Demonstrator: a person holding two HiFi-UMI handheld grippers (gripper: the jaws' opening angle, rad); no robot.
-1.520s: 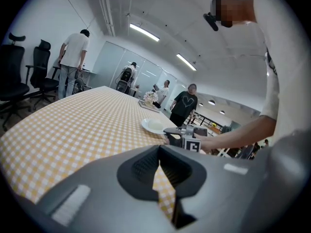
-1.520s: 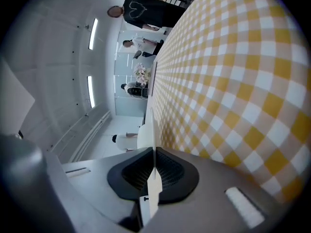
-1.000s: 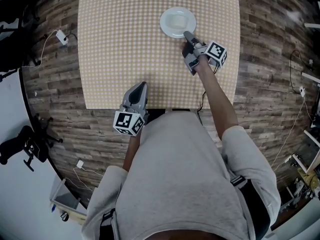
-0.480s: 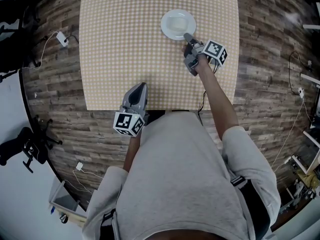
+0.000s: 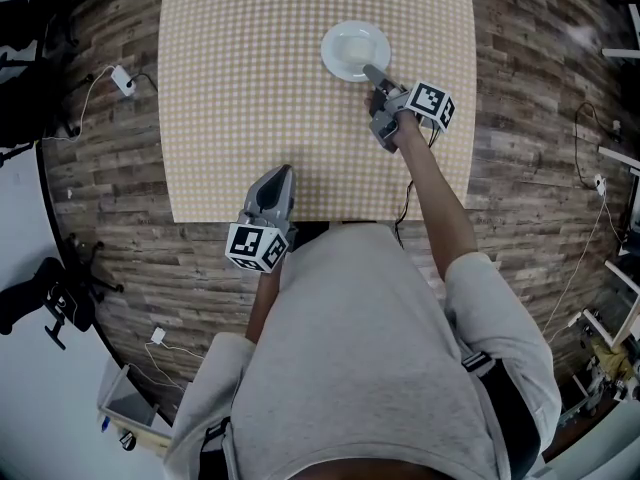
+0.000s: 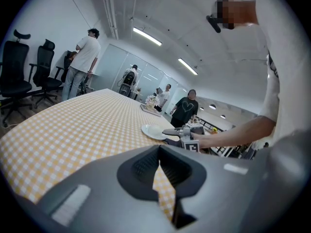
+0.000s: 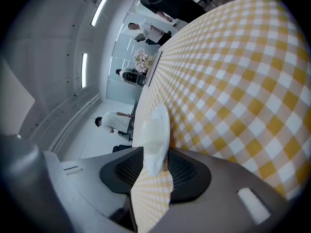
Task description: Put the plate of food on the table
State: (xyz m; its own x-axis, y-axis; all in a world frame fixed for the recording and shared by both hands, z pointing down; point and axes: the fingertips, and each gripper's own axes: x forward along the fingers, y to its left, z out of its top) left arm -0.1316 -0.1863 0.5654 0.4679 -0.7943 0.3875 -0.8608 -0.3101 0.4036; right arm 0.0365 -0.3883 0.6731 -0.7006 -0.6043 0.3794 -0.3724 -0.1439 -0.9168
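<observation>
White plate (image 5: 355, 49) flat on checked table (image 5: 230, 88), round; right tool (image 5: 373, 71) jaws opening, rim between; left tool (image 5: 284, 174) closed, empty.

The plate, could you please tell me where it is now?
In the head view, the plate lies far right on the table, its near rim between the opening jaws of the right gripper.

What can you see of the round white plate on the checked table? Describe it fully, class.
The round white plate looks glossy, like ceramic, with a shallow well and a raised rim. It lies flat on the yellow-and-white checked tablecloth, toward the table's far right. A pale lump sits in its well; what it is cannot be told. Its near rim stands between the opening jaws of the right tool, whose pads no longer press it.
</observation>
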